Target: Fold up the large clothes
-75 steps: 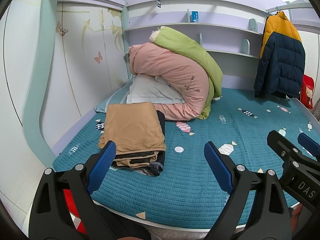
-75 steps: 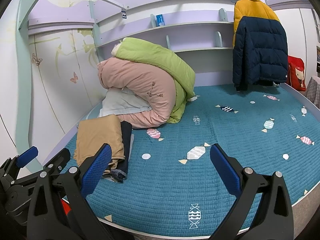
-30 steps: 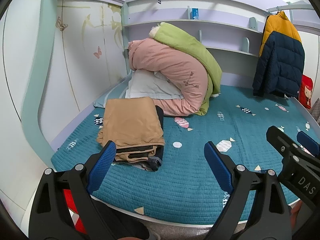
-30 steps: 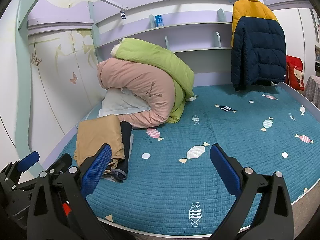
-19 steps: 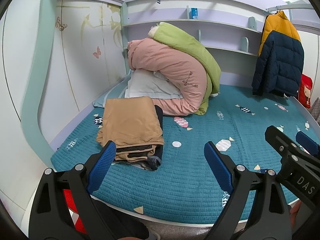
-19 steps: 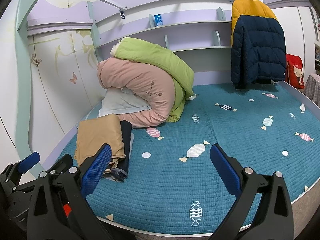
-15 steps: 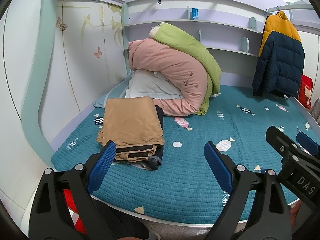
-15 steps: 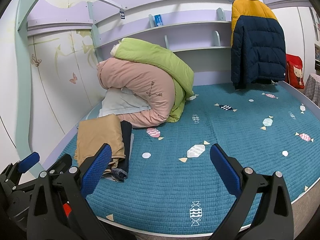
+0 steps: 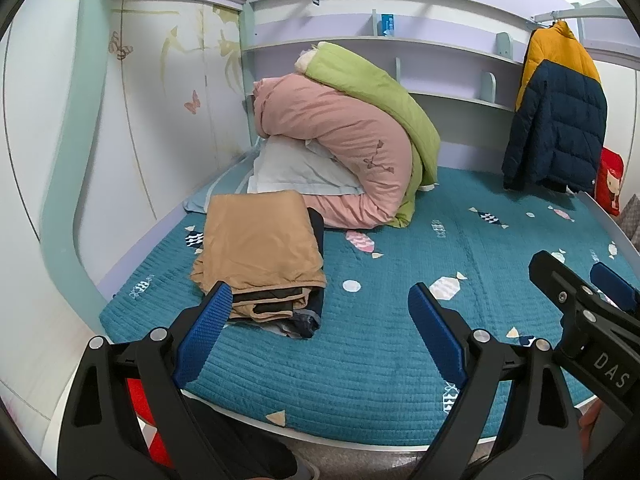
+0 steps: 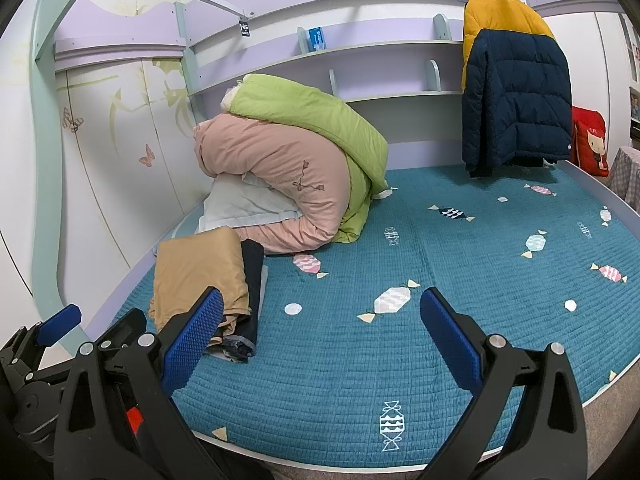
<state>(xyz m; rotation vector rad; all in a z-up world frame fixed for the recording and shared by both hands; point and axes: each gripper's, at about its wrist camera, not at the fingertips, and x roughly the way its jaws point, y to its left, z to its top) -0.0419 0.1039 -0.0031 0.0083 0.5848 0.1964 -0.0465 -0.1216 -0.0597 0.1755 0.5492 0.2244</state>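
A stack of folded clothes (image 9: 260, 256) (image 10: 204, 272), tan on top with dark garments under it, lies on the left part of the teal bed cover (image 9: 400, 352) (image 10: 440, 280). My left gripper (image 9: 320, 320) is open and empty, held off the bed's front edge just in front of the stack. My right gripper (image 10: 320, 328) is open and empty too, hovering beside the left one near the front edge. A yellow and navy puffer jacket (image 9: 556, 112) (image 10: 512, 92) hangs on a rail at the back right.
Rolled pink and green quilts (image 9: 352, 148) (image 10: 296, 168) sit on a pale pillow (image 9: 288, 172) at the back left. A wardrobe wall (image 9: 160, 120) bounds the left side, shelves (image 10: 380, 48) the back. A red cushion (image 10: 588, 144) stands at far right.
Both grippers stay open; the views shift only slightly, with the bed and stack nearly where they were.
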